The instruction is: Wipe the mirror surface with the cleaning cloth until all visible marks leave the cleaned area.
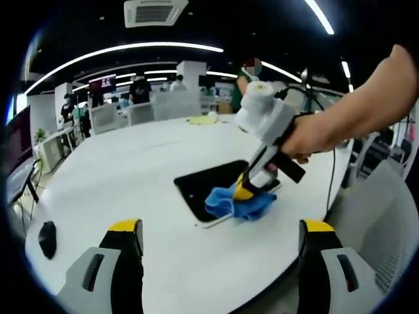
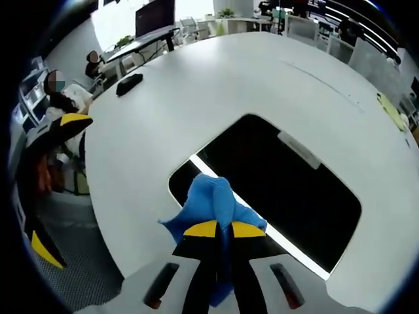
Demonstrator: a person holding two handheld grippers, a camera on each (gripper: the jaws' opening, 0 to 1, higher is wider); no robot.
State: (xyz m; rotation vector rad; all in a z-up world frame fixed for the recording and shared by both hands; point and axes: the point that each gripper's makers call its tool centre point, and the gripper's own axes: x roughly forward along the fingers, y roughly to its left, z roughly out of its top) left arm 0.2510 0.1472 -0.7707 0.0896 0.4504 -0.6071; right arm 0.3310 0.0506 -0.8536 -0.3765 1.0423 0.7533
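In the left gripper view, the left gripper (image 1: 220, 245) stands with jaws wide apart and empty at the bottom of the frame. At centre right, the right gripper (image 1: 244, 191) presses a blue cleaning cloth (image 1: 239, 204) onto the dark mirror (image 1: 209, 186) lying flat on the white table (image 1: 124, 176).

In the right gripper view, the right gripper (image 2: 219, 229), at bottom centre, has its jaws closed on the cleaning cloth (image 2: 208, 201), which rests on the mirror's (image 2: 288, 190) lower left edge. A black mouse (image 2: 129, 84) lies upper left on the table (image 2: 216, 78).

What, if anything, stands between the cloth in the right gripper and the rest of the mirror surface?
Nothing visible does: the blue cloth, clamped in the right gripper, already rests on the mirror, whose dark surface lies bare ahead.
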